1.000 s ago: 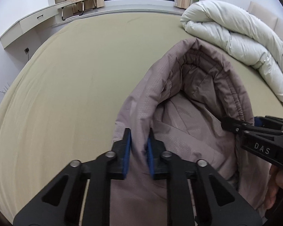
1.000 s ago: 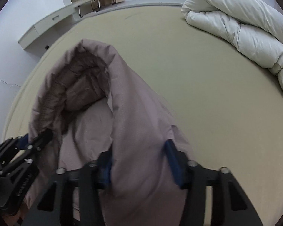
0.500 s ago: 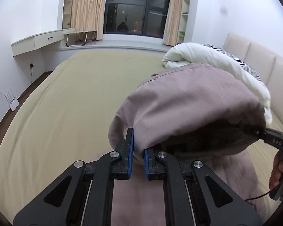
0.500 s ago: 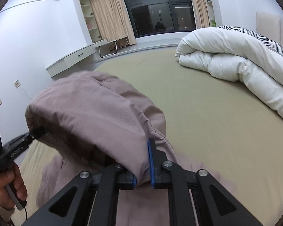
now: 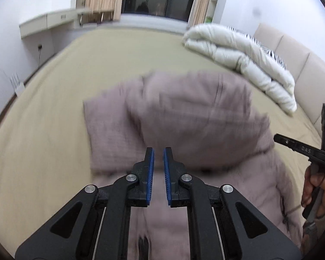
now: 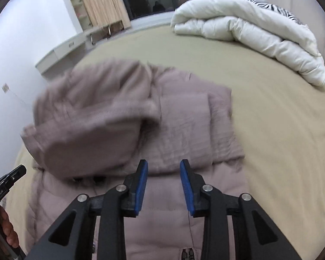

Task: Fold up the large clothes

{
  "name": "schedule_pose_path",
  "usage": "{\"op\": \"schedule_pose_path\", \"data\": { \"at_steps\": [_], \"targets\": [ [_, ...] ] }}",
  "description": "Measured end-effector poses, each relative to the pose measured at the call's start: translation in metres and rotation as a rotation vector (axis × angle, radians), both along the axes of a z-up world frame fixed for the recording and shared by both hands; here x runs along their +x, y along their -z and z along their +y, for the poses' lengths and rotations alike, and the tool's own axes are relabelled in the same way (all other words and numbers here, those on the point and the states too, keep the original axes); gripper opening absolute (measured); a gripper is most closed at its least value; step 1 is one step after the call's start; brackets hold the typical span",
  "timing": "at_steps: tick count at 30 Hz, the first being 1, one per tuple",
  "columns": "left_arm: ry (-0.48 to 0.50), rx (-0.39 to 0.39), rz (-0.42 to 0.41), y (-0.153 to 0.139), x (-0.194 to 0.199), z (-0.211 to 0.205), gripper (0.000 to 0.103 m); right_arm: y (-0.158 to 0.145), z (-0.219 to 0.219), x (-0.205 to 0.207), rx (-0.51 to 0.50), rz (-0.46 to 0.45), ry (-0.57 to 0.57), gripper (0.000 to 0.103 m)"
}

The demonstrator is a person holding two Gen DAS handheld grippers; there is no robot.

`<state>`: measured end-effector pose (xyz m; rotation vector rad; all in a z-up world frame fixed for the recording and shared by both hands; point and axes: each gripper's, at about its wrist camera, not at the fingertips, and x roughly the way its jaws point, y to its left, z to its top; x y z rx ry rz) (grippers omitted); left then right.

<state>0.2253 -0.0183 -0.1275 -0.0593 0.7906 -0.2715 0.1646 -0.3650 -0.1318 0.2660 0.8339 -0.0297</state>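
Jaws first: on my left gripper [image 5: 158,162] they stand almost together, only a thin slit between the blue pads, and nothing is caught in it. On my right gripper [image 6: 163,174] the jaws have just been opening and now stand apart with a clear gap, also holding nothing; I see only cloth lying below them.

What I am folding, a mauve padded jacket [image 5: 184,117], lies on the bed [image 5: 60,91] in the middle of both frames, blurred by motion. Its upper part is doubled over onto the body, so a thick rounded fold sits across the centre of the left wrist frame and toward the left in the right wrist frame [image 6: 93,125]. A flat panel of it spreads out to the left of that fold in the left view. At the lower edge of the right view I can make out a bit of zip.

A white duvet [image 6: 249,30] is heaped at the upper right, well apart from the jacket, with a zebra-striped cloth [image 6: 277,8] lying on it.
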Motion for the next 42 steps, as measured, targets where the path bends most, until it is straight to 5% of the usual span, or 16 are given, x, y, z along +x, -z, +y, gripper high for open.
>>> {"op": "schedule_pose_path", "data": {
  "at_steps": [6, 10, 13, 15, 18, 21, 25, 29, 33, 38, 42],
  "targets": [
    [0.102, 0.020, -0.125, -0.045, 0.065, -0.047, 0.009, -0.060, 0.042, 0.040, -0.001, -0.152, -0.113, 0.034],
    [0.121, 0.103, 0.003, 0.004, 0.115, -0.083, 0.009, -0.045, 0.064, 0.098, -0.057, -0.111, -0.165, 0.034],
    [0.099, 0.080, 0.195, 0.066, 0.154, -0.101, 0.008, 0.006, 0.068, 0.132, -0.095, 0.033, -0.174, 0.034],
    [0.086, 0.061, 0.199, 0.083, 0.155, -0.099, 0.008, 0.036, 0.069, 0.139, -0.109, 0.060, -0.199, 0.034],
    [0.098, 0.083, 0.203, 0.080, 0.153, -0.102, 0.008, 0.042, 0.075, 0.132, -0.169, 0.024, -0.235, 0.034],
    [0.081, 0.039, 0.151, 0.051, 0.139, -0.093, 0.008, 0.021, 0.067, 0.129, -0.117, 0.048, -0.231, 0.032],
    [0.058, 0.022, 0.017, 0.011, 0.136, -0.089, 0.008, -0.034, 0.054, 0.129, -0.072, -0.107, -0.183, 0.032],
    [0.068, 0.067, 0.100, 0.028, 0.172, -0.109, 0.008, -0.039, 0.068, 0.176, -0.112, -0.087, -0.213, 0.032],
    [0.073, 0.079, 0.181, 0.071, 0.199, -0.113, 0.008, 0.024, 0.070, 0.224, -0.107, 0.124, -0.202, 0.031],
    [0.076, 0.066, 0.189, 0.080, 0.200, -0.115, 0.008, 0.042, 0.069, 0.219, -0.122, 0.073, -0.183, 0.030],
    [0.022, 0.003, 0.120, 0.051, 0.159, -0.090, 0.008, 0.005, 0.067, 0.194, -0.094, 0.038, -0.180, 0.031]
  ]
}}
